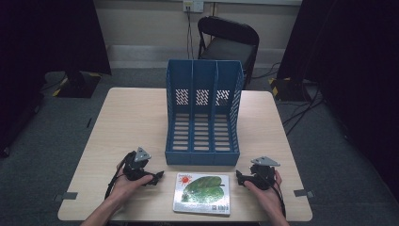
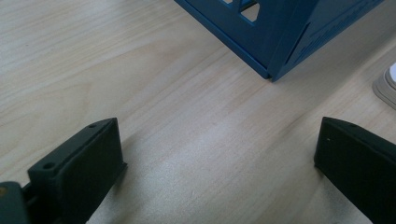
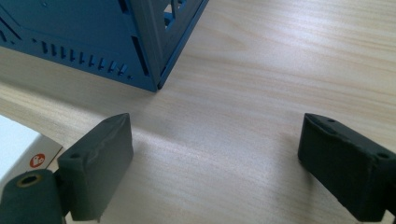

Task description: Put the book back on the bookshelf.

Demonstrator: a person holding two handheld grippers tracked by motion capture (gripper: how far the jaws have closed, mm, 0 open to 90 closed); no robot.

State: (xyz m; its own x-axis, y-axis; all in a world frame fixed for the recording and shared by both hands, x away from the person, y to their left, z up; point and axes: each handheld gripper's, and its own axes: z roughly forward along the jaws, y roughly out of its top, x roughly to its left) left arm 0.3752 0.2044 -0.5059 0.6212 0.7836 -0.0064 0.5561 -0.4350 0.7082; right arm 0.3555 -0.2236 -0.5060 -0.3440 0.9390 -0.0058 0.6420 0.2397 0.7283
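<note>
A picture book [image 1: 202,193] with a green leaf and a red sun on its cover lies flat near the table's front edge. Behind it stands a blue three-slot file rack [image 1: 203,113] with its open side facing me. My left gripper [image 1: 157,177] rests on the table left of the book, open and pointing toward it. My right gripper [image 1: 240,177] rests to the book's right, also open. In the left gripper view the jaws of the gripper [image 2: 219,163] stand wide apart over bare wood, with the rack's corner [image 2: 275,42] ahead. The right gripper [image 3: 212,163] shows the same, with the book's corner [image 3: 28,149] at the left.
The pale wooden table [image 1: 127,122] has free room left and right of the rack. A black folding chair [image 1: 228,42] stands beyond the table's far edge. Dark stands and cables flank the table on the grey carpet.
</note>
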